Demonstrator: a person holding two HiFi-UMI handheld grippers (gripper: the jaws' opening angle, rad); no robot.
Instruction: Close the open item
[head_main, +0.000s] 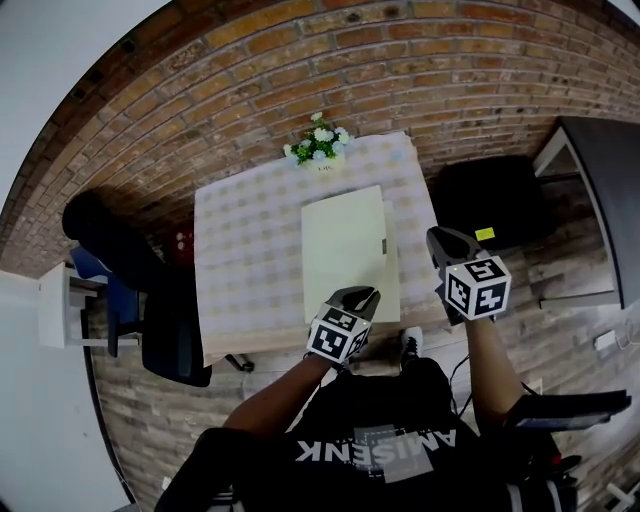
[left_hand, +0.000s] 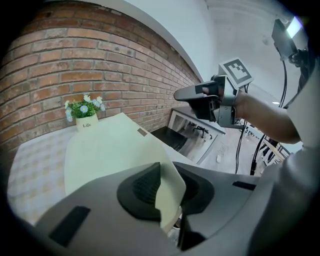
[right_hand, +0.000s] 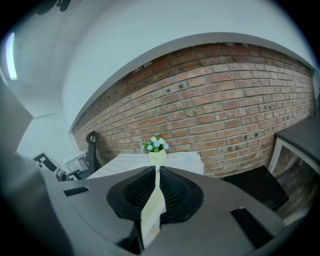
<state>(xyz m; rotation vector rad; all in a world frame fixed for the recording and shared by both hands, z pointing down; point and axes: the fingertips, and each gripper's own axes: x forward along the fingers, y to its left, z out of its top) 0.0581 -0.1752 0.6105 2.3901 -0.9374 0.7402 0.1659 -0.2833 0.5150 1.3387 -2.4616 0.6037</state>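
Folder (head_main: 345, 250), pale green, lies flat near the middle of the table (head_main: 245, 260), its long side running toward the brick wall (head_main: 400, 70). The left tongs (head_main: 362, 297) are clamped on the near corner of its cover, which bends upward into the jaws in the left gripper view (left_hand: 167, 185). That bend suggests thin, light, flexible card. It will probably flex rather than swing as a board, so hold it at the free edge and lay it down gently to avoid a crease. The right tongs (head_main: 440, 238) hang beside the table's right edge, apart from the folder. Their jaws are pressed on a pale strip (right_hand: 152, 210); what the strip belongs to cannot be determined. A flower pot (head_main: 320, 150) stands beyond the folder's far end, clear of the cover. An office chair (head_main: 170, 320) stands left of the table.
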